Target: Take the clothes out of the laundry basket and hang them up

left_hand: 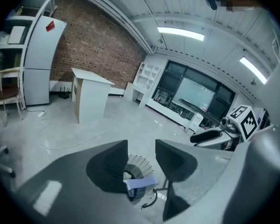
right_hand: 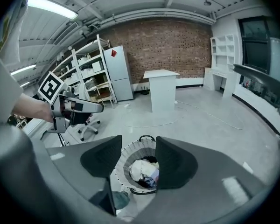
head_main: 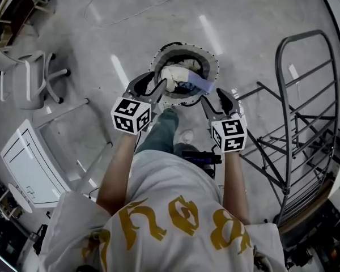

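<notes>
Nearest the person, the left tool [head_main: 153,88] and the right tool [head_main: 216,102] are both released, jaws apart with nothing between them. Just below them, the round white mesh laundry basket [head_main: 212,61] stands on the floor and holds the crumpled white and blue clothes [head_main: 178,75]. I judge this to be the reach for a garment. The next move calls for lowering a tool and pinching a fold. The dark metal drying rack [head_main: 306,118] stands further right.
</notes>
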Available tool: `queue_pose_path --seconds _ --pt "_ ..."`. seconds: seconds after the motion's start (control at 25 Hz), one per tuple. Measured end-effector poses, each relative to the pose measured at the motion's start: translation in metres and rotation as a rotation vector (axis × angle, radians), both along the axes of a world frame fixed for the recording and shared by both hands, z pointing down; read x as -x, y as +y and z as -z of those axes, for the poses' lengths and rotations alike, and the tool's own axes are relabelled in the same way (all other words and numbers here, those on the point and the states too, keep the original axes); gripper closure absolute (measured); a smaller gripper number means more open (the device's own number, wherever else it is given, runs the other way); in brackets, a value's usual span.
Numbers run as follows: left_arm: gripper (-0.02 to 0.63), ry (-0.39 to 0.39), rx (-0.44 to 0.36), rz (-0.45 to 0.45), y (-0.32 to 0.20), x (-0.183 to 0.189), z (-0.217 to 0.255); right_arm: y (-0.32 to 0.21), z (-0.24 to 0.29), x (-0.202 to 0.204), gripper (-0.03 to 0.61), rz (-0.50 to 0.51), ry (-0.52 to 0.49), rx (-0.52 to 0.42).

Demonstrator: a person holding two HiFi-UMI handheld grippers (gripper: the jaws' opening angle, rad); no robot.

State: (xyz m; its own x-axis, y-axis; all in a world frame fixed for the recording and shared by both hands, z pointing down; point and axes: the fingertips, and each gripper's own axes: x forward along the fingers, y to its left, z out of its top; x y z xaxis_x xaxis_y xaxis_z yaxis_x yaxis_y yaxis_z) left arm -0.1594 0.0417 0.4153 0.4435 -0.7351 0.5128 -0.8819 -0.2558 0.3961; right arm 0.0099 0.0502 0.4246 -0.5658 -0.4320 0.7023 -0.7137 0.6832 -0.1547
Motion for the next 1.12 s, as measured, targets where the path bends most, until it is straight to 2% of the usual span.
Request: queue_pose_path --seconds 0.36,0.52,1.12 --pt "0.433 -0.01 0.1 -0.084 -0.035 0.017 -0.059 -0.037 -0.048 0.024 0.319 0.097 0.148 0.033" --pt "0.433 -0.029 0.133 -0.107 -0.038 0.017 -0.082 -0.044 -0.065 0.029 0.313 0.137 0.174 0.047" --pt "0.429 -0.068 0.246 -0.043 -0.035 -0.011 -0.141 -0.047 -0.132 0.023 0.295 0.335 0.214 0.114"
